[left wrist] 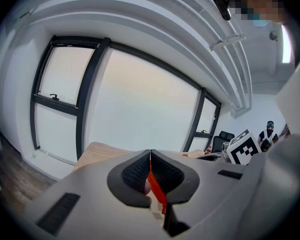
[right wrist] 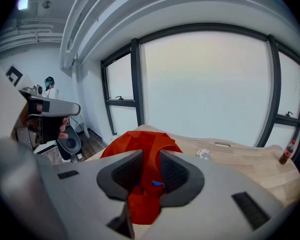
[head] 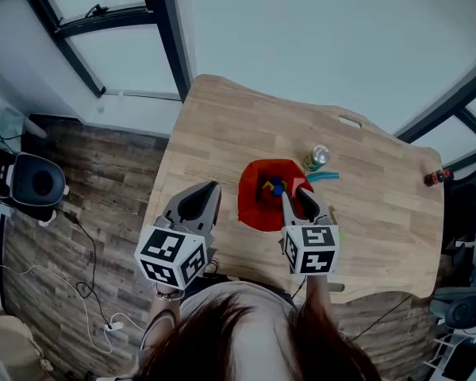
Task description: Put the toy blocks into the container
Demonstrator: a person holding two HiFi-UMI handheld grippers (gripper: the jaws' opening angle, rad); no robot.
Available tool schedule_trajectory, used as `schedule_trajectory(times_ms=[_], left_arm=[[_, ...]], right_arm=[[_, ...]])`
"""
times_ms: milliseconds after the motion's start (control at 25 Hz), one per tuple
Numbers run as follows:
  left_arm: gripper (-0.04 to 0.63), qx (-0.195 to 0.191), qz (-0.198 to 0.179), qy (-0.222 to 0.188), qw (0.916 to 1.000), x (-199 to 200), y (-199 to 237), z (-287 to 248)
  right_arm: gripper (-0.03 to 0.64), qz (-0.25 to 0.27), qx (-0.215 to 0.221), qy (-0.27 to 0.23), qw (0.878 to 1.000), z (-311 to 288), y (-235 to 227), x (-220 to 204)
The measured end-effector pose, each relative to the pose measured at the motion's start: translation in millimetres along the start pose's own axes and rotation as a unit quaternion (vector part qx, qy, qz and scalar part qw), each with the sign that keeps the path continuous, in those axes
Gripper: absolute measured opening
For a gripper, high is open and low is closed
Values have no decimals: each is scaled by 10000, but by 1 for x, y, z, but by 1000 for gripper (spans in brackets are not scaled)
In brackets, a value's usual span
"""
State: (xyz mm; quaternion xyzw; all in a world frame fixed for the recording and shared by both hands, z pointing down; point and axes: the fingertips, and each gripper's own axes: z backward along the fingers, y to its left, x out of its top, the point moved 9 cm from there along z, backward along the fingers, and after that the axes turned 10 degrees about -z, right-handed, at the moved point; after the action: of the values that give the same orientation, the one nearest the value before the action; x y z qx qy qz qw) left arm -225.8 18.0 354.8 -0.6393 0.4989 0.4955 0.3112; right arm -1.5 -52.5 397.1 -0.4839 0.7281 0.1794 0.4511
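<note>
Near the desk's (head: 222, 125) near edge, left of the middle, the left tool (head: 213, 187) has its jaws closed on a thin red strip (left wrist: 156, 189); what the strip is cannot be told. Just right of it, the right tool (head: 295, 194) sits over the near right rim of the container (head: 254, 177), jaws part-way apart, with red wall and a blue block (right wrist: 157, 184) showing in the gap. The container is red and crumpled, its mouth facing up, around the desk's middle. Toy blocks (head: 274, 187), blue and yellow, lie heaped inside, too small to tell how they are turned. Just beyond stand a can (head: 318, 156) and a teal item (head: 325, 176). At the right edge lies a small bottle (head: 435, 178).
</note>
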Motion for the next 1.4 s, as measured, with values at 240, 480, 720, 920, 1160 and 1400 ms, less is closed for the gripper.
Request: schedule_trajectory(times_ms=[240, 480, 720, 920, 1160, 1400], left_arm=[[11, -10, 35, -18, 10000, -1, 0, -1], [11, -47, 12, -16, 10000, 1, -1, -5], [11, -125, -60, 13, 9999, 3, -5, -10], [11, -144, -107, 45, 9998, 3, -7, -12], [11, -154, -153, 55, 9997, 6, -9, -13], [11, -246, -173, 68, 9995, 7, -11, -15]], right_arm=[[110, 123, 38, 101, 9999, -3, 0, -1], [110, 251, 146, 159, 9995, -6, 2, -1], [110, 297, 196, 205, 9992, -8, 0, -1], [110, 275, 190, 162, 9993, -7, -1, -1], [110, 207, 168, 86, 9996, -4, -1, 0], [110, 132, 126, -5, 9998, 0, -3, 1]])
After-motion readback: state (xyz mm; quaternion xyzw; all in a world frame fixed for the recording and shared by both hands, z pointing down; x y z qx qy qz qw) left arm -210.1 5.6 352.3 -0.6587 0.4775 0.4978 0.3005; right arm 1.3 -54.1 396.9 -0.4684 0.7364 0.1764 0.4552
